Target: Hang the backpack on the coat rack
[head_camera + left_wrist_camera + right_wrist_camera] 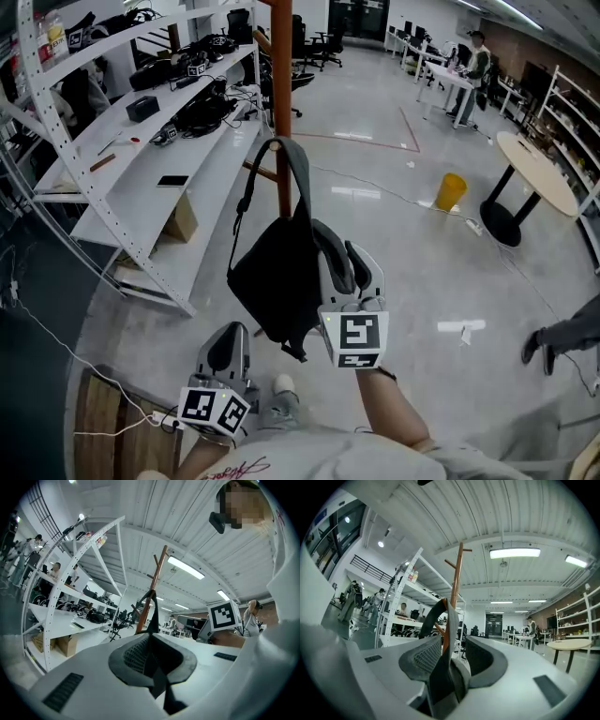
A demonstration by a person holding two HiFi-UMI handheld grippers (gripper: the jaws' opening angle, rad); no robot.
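Coat rack: a brown wooden pole (pixel 281 94) with short pegs, upright on the pale glossy floor.
Backpack: black (pixel 277 277), hanging on the coat rack by the loop at its top, its body down the pole's near side (the side towards the person).
Right gripper: level (pixel 354 261), just right of the backpack on the coat rack's near side, with its jaws spread wide.
Grey strap: a shoulder strap (pixel 443 667) of the backpack ran up between the right gripper's jaws towards the coat rack, closer to the left pad, and neither pad squeezed it.
Left gripper: down and left of the coat rack's hanging load (pixel 230 345), apart from it; its jaws were drawn together at the tips, with nothing seen between them.
Shelving: white racks (pixel 141 178) left of the coat rack, carrying dark gear.
Yellow bin: right of the coat rack (pixel 451 191), well apart.
Round table: farther right of the coat rack than the bin (pixel 536 172).
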